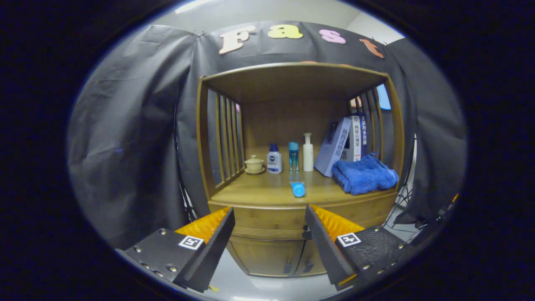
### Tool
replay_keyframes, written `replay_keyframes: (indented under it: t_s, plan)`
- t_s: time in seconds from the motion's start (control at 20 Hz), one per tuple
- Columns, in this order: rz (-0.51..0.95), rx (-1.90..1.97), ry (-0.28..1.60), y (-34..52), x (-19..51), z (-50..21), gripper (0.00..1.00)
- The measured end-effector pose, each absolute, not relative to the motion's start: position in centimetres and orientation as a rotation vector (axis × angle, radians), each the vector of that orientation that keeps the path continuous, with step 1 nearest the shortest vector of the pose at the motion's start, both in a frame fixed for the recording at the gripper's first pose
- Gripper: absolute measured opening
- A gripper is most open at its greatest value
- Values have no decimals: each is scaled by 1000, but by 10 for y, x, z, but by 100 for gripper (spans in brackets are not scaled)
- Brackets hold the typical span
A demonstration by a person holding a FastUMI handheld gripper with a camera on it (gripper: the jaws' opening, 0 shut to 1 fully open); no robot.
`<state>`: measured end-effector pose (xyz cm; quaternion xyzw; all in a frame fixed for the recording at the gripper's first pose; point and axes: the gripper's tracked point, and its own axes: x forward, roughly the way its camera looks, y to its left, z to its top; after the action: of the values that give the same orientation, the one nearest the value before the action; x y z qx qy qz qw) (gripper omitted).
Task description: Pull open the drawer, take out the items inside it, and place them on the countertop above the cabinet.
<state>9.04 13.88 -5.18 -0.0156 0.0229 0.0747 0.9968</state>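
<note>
A wooden cabinet [234,196] stands ahead of me with an open shelf on top. Under its countertop [259,190] runs a wide drawer [271,219], which is shut. My gripper [267,223] is open and holds nothing; the drawer front shows in the gap between the fingers, some way off. A small blue tube [297,189] lies near the countertop's front edge, just beyond the fingers.
On the countertop stand a small lidded pot [254,164], a white-and-blue bottle [274,159], a blue bottle [294,155] and a white pump bottle [308,152]. Books [342,144] lean at the right behind a folded blue towel [363,174]. Two cabinet doors [276,259] sit below the drawer.
</note>
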Motion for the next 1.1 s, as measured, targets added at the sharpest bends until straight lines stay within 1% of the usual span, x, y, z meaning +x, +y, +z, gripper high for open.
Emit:
replay_keyframes:
  t_s: [0.15, 0.4, 0.65, 0.9, 1.1]
  plan:
    - [87, -42, -4, 127, 60, -10, 100]
    - [-10, -50, -48, 99, 17, 24, 100]
    - [-79, -29, -33, 74, -3, 17, 100]
    - [-89, -21, -22, 67, -5, 14, 100]
    - [-69, -12, -13, 69, -1, 10, 100]
